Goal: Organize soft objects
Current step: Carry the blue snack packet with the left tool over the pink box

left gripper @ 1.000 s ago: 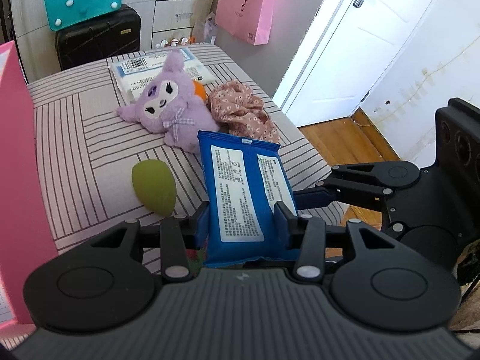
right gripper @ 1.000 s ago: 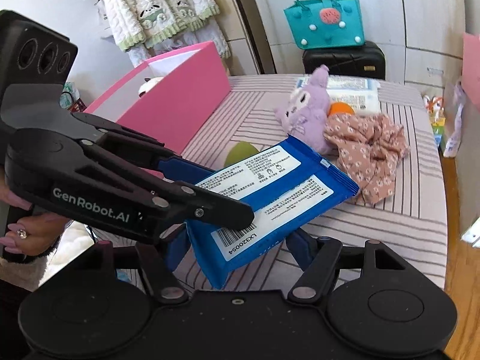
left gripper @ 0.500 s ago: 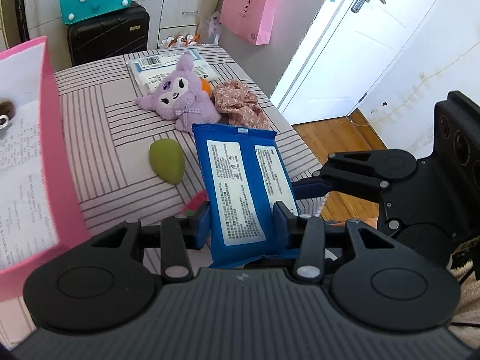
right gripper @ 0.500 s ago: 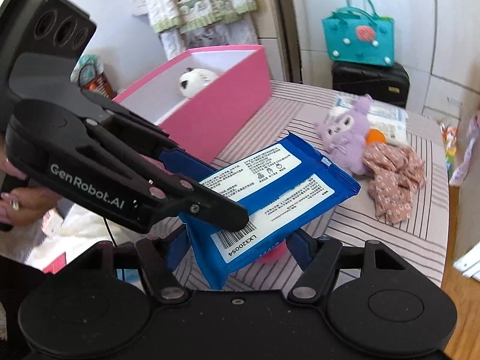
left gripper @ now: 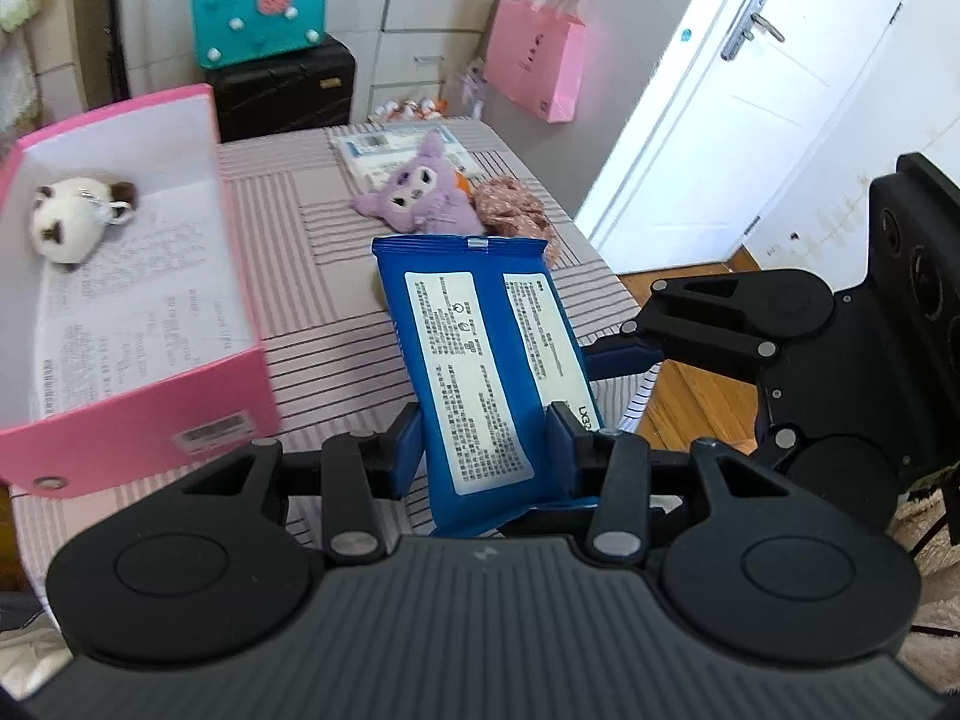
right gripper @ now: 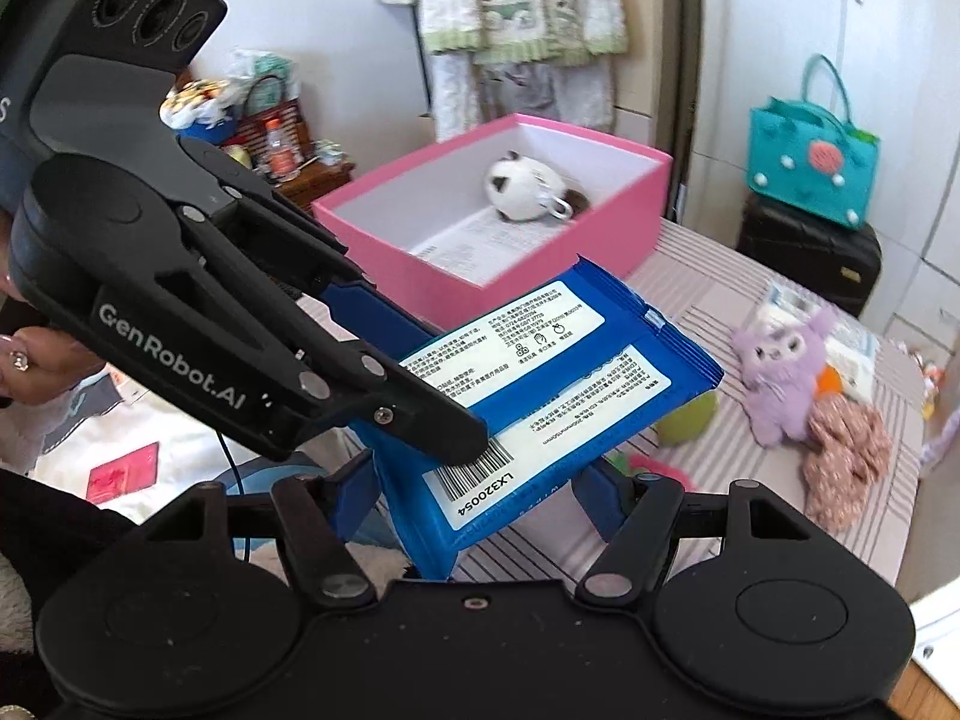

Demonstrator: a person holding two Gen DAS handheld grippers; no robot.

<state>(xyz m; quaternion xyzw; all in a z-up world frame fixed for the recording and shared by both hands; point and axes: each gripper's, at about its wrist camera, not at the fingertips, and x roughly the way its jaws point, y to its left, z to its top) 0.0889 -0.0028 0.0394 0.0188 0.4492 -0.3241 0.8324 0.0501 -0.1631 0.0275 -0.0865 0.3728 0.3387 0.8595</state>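
A blue wipes pack (left gripper: 486, 372) is held in the air above the striped table (left gripper: 312, 300). My left gripper (left gripper: 489, 441) is shut on its near end. My right gripper (right gripper: 474, 495) stands around the same pack (right gripper: 540, 396), fingers wide apart beside it and apparently not pressing it. An open pink box (left gripper: 120, 312) sits to the left with a white-and-brown plush (left gripper: 69, 222) inside. A purple plush (left gripper: 414, 198), floral cloth (left gripper: 516, 213) and white pack (left gripper: 384, 150) lie at the far end. A green egg-shaped sponge (right gripper: 690, 420) lies below the pack.
A black suitcase (left gripper: 282, 87) with a teal bag (left gripper: 258, 12) stands behind the table. A pink paper bag (left gripper: 534, 69) hangs on the wall. A white door (left gripper: 720, 120) and wooden floor (left gripper: 690, 396) are to the right. A small pink-green item (right gripper: 636, 468) lies near the table's front.
Both grippers have lifted the blue pack and swung left toward the pink box. The box interior and its plush have come into view.
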